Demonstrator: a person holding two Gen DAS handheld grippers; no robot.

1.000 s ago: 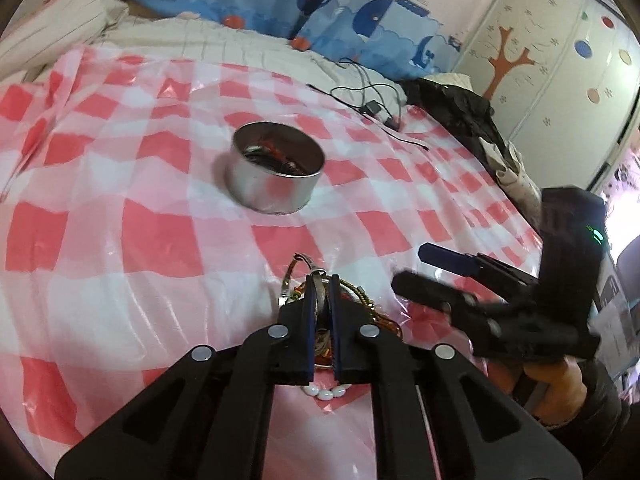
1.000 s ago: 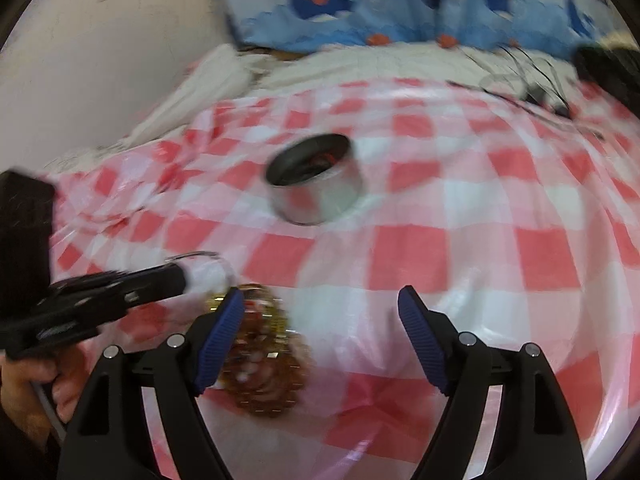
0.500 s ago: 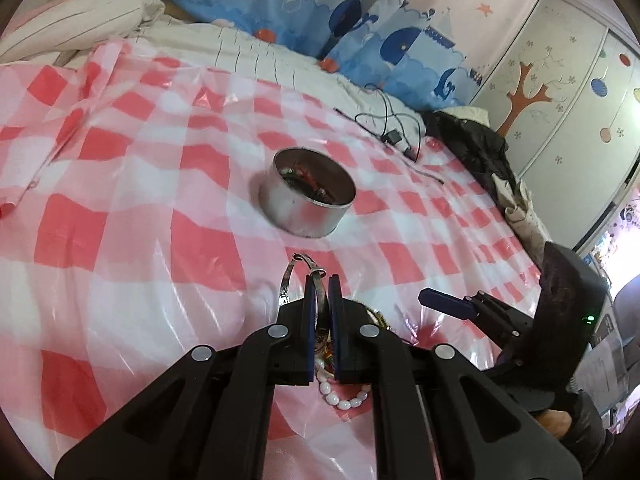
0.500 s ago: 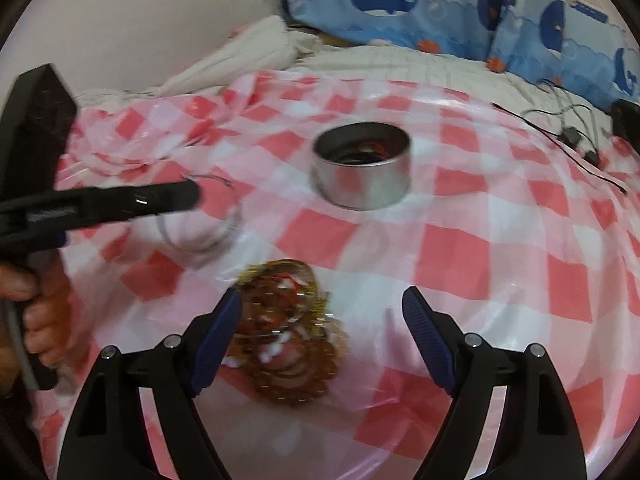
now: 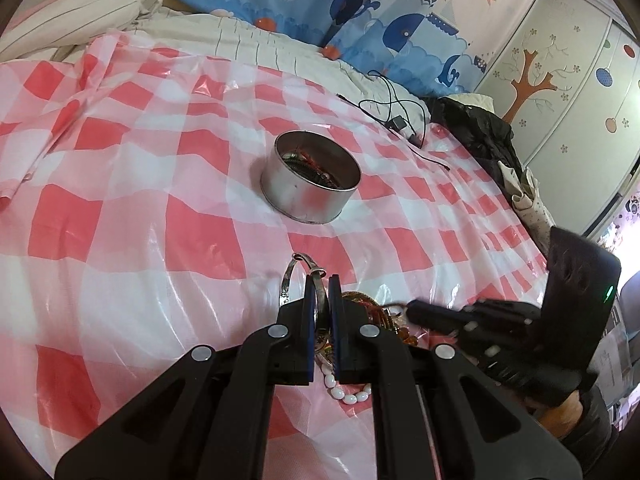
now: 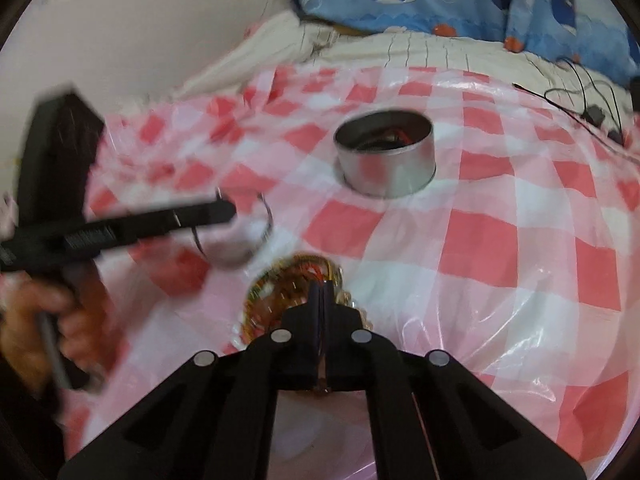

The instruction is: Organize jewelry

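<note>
Left gripper [image 5: 322,280]: jaws nearly together, pinching a silver bangle [image 5: 298,276] by its rim. The bangle stands on edge between the blue pads, and its free arc reaches toward 11 o'clock from the tips. This grip matches the frames from a second and half a second ago.

Right gripper [image 6: 321,286]: jaws have just been closing. Half a second ago the blue pads stood wide apart over the bracelets; now they meet, tips down in the pile of gold and amber bead bracelets [image 6: 276,292]. Strands of the pile lie at the pads, but whether one is actually caught between them cannot be told; the view is motion-blurred.

In the left wrist view the right gripper's fingers [image 5: 436,310] show as one closed dark bar at 3 o'clock from the left tips, resting on the pile. A white bead strand [image 5: 344,390] lies at the near edge of the pile, under the left gripper's frame. A second ago the right fingers were spread and lifted clear of the pile.

Round metal tin [image 5: 310,178] stands upright on the red-and-white checked plastic sheet [image 5: 120,220], at 12 o'clock from the pile and well apart from it. It is open-topped with some jewelry already inside, and its place matches the earlier frames.

A person's hand [image 6: 60,320] holds the left gripper's handle at 9 o'clock in the right wrist view.
</note>
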